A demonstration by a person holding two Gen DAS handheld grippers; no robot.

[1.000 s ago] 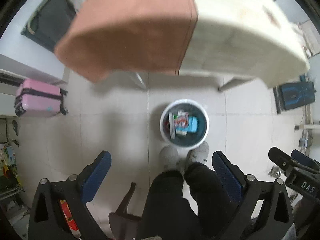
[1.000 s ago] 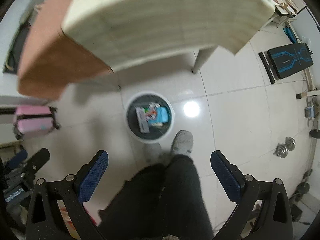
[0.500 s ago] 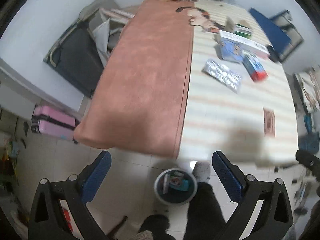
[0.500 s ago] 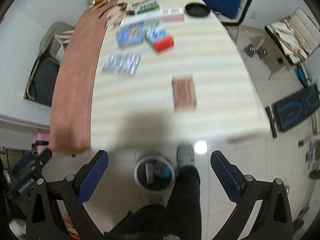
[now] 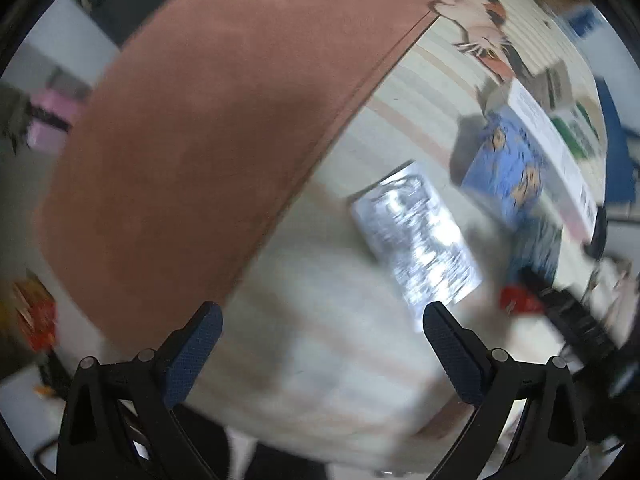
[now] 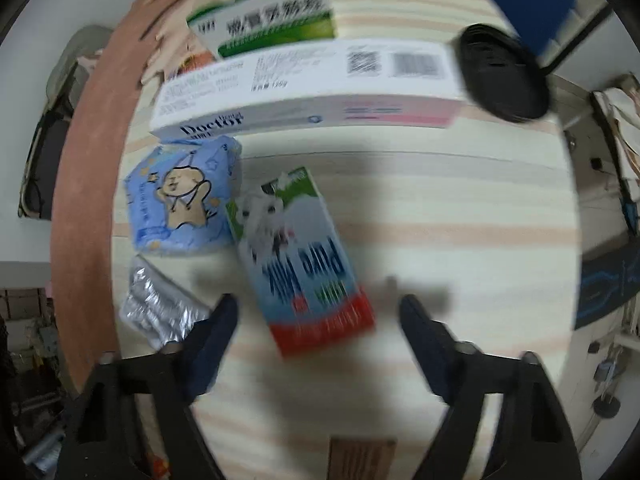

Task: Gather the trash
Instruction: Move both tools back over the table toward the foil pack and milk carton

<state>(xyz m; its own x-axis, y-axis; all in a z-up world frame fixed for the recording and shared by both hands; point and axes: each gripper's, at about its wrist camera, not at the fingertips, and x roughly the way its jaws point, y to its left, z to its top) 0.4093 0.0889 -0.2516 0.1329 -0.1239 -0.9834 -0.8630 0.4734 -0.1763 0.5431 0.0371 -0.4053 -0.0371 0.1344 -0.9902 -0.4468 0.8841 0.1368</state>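
Blk grippers (image 5: 322, 320), blue finger pads (image 5: 196, 354)

Left view motion-blurred, foil pack (image 5: 416, 236) print unreadable, milk carton (image 6: 300, 256) lettering smeared, brown card (image 6: 362, 458) cut off below

Bare striped table (image 6: 460, 240) right of my right tongs (image 6: 318, 312), nothing between the jaws. Ahead: milk carton (image 6: 300, 256), blue tissue pack (image 6: 180, 204) touching its left edge, foil blister sheet (image 6: 160, 308) near-left. Long white box (image 6: 304, 84) and black dish (image 6: 502, 76) wall off the far side.
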